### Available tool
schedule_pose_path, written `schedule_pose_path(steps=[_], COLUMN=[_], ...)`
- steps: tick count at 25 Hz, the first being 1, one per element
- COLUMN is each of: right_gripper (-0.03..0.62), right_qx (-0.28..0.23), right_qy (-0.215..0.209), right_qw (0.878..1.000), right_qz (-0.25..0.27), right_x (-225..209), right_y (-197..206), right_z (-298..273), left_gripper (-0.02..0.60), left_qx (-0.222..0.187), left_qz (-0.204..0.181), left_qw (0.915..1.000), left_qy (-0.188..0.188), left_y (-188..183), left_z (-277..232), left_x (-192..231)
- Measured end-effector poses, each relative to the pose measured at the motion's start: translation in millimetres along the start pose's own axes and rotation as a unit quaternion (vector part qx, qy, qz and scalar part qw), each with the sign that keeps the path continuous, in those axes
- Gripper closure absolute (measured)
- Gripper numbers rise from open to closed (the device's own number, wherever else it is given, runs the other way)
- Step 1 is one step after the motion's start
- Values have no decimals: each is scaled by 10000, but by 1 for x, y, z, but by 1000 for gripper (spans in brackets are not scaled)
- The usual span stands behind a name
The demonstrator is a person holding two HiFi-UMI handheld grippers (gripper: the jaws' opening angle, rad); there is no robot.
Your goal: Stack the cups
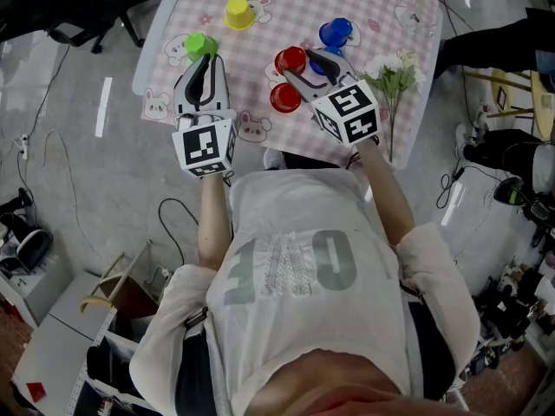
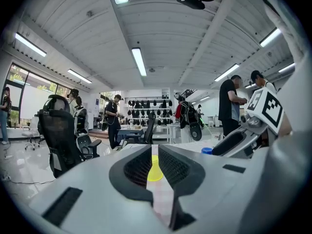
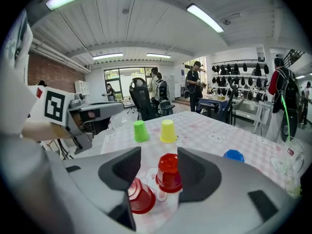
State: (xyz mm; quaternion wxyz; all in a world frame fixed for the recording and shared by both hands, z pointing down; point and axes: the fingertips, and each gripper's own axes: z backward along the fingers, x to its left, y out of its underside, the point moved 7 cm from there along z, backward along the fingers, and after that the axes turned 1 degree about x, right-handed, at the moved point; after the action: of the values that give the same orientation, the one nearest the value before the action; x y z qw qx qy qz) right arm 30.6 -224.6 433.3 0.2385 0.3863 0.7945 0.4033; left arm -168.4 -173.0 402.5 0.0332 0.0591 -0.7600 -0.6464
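On the pink checked tabletop (image 1: 260,42), my left gripper (image 1: 206,62) hovers just behind the green cup (image 1: 200,44), jaws drawn almost together on nothing, with the yellow cup (image 1: 239,13) farther back. Right of centre, an upside-down red cup (image 1: 290,60) shows between the wide-spread jaws of my right gripper (image 1: 305,74), unpressed; a second red cup (image 1: 284,98) sits just beside it and the blue cup (image 1: 335,32) lies further right. Nothing looks stacked yet, so I judge this the approach to a first pick: centre the right gripper and close on that red cup.
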Motion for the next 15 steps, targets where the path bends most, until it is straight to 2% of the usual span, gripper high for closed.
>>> schedule_pose_path(steps=[6, 15], right_gripper=[330, 330], right_qx=[179, 515], right_qy=[-719, -716], right_qw=[9972, 9959], right_qz=[77, 186], right_x=[34, 47], right_y=[12, 39], right_z=[20, 14], left_gripper=[551, 551], left_qx=[-44, -72], left_qz=[-27, -31], left_qw=[10000, 10000], left_qy=[-3, -41], left_y=[-1, -2], left_z=[6, 16], left_x=[-3, -5])
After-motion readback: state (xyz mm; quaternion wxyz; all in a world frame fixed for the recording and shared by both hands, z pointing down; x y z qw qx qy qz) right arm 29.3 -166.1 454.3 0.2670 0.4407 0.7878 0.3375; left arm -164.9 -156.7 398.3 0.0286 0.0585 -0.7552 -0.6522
